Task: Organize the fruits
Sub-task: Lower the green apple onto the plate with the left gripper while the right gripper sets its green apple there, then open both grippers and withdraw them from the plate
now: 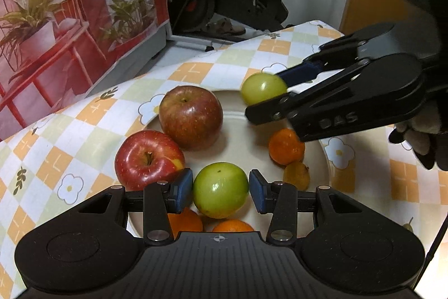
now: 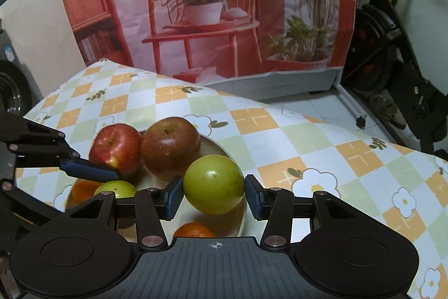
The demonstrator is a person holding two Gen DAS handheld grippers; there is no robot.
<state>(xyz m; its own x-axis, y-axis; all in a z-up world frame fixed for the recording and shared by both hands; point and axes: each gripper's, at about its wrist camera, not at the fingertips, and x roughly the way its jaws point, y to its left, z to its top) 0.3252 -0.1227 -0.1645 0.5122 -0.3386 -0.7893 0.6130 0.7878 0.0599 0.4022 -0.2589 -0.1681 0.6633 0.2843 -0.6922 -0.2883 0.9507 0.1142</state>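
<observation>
My left gripper (image 1: 221, 194) pads flanking green fruit (image 1: 220, 194), narrow gaps, my right gripper (image 2: 214, 196) clamping second green fruit (image 2: 214, 184), "DAS" embossed on its finger, red apples (image 1: 149, 159) ahead-left on plate (image 1: 319, 159).

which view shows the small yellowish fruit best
The left wrist view: the yellowish fruit lies in plain sight on the plate, just below an orange. The right wrist view does not show it at all.

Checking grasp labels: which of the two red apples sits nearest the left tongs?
The brighter red apple with the yellow patch, beside the left tongs; the darker apple lies farther back on the plate.
</observation>
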